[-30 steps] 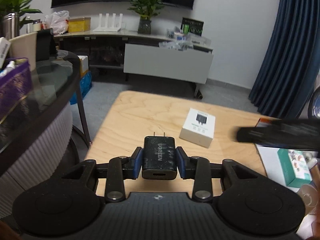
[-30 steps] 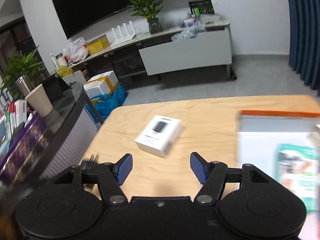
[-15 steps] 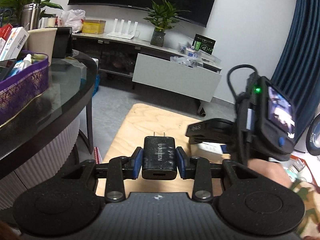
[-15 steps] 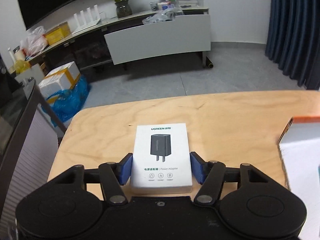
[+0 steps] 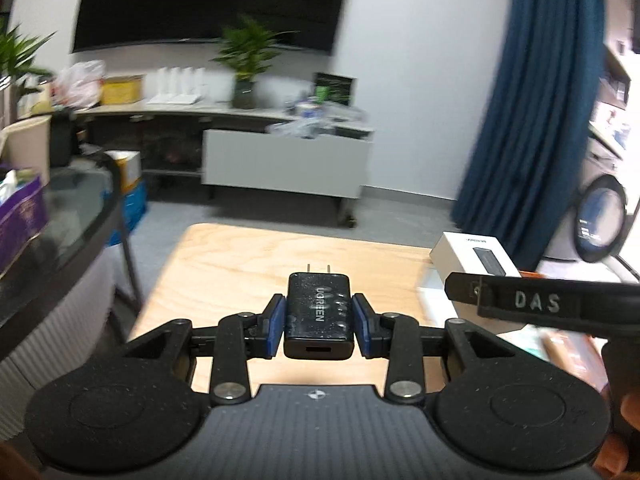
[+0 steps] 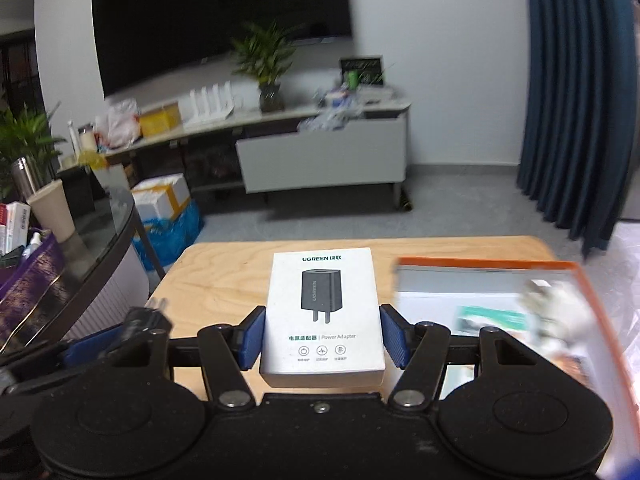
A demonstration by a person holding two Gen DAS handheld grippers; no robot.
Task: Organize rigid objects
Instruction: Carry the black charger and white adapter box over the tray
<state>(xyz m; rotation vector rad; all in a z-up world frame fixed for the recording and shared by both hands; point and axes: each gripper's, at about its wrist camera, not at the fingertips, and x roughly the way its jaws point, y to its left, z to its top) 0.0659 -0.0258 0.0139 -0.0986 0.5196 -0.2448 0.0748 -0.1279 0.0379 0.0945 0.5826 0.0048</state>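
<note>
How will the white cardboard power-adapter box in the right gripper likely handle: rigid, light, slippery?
The white cardboard power-adapter box looks flat-sided and keeps its shape between the right gripper pads, so probably stiff enough. Being thin card, it may dent if squeezed hard. Its smooth printed faces could slip slightly.

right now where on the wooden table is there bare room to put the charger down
Bare wood runs across the left and far part of the table, between its left edge and the white box held in the right tool. The right side is crowded by the orange-edged tray. The charger sits in the left tool.
</note>
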